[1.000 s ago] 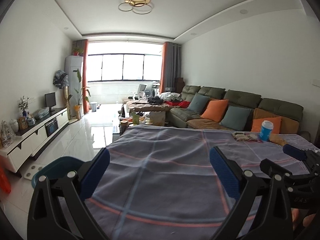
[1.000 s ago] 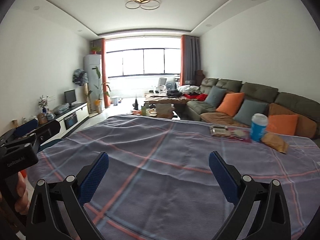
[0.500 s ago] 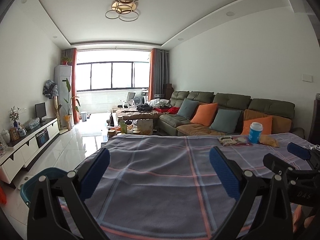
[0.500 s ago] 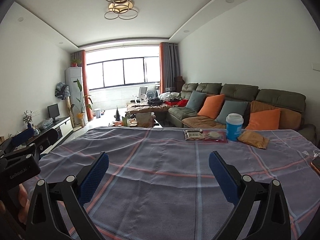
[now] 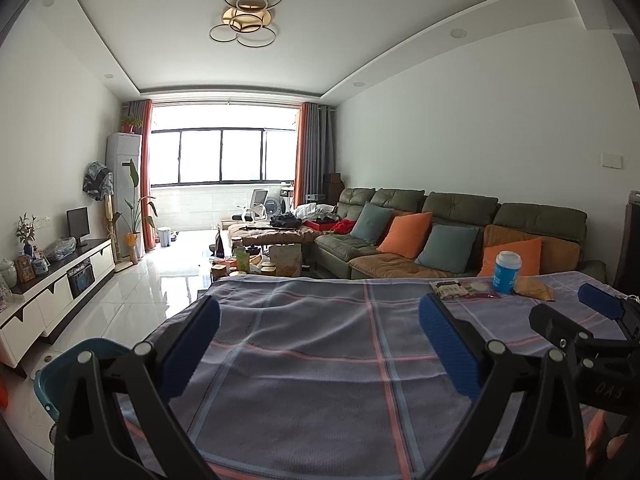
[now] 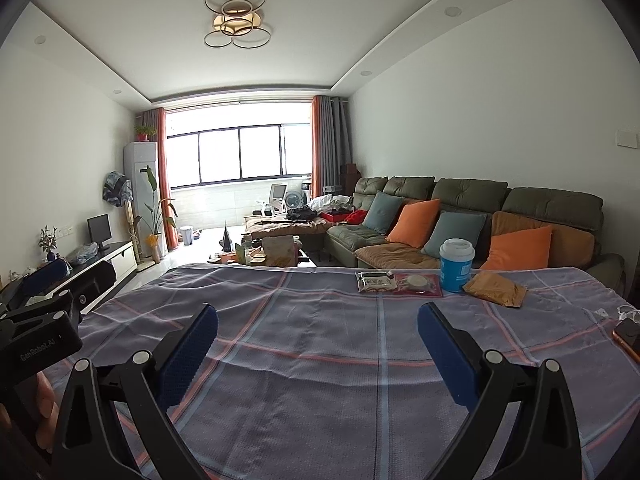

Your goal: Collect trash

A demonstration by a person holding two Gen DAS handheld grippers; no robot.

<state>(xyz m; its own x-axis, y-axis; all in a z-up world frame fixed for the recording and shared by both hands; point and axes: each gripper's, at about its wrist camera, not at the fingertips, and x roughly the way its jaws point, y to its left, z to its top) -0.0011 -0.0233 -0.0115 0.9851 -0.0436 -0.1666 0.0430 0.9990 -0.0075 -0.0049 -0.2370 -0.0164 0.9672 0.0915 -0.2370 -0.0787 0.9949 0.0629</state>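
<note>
On the far right of the plaid-clothed table (image 6: 320, 380) stand a blue paper cup with a white lid (image 6: 456, 265), a dark snack wrapper (image 6: 375, 280), a red packet (image 6: 418, 283) and a crumpled brown paper bag (image 6: 495, 289). The cup (image 5: 507, 272), wrappers (image 5: 452, 289) and bag (image 5: 534, 289) also show in the left wrist view. My right gripper (image 6: 318, 354) is open and empty, above the near part of the table. My left gripper (image 5: 318, 354) is open and empty, to the left of the right one (image 5: 576, 320).
A teal bin (image 5: 60, 372) sits on the floor at the table's left corner. A phone (image 6: 628, 336) lies at the table's right edge. A green sofa with orange and grey cushions (image 6: 460, 220) runs behind the table. A TV cabinet (image 5: 56, 284) lines the left wall.
Both grippers have swung and tilted so the views shifted; the cup and wrappers now sit closer and more central in the right wrist view. Both stay open and empty.
</note>
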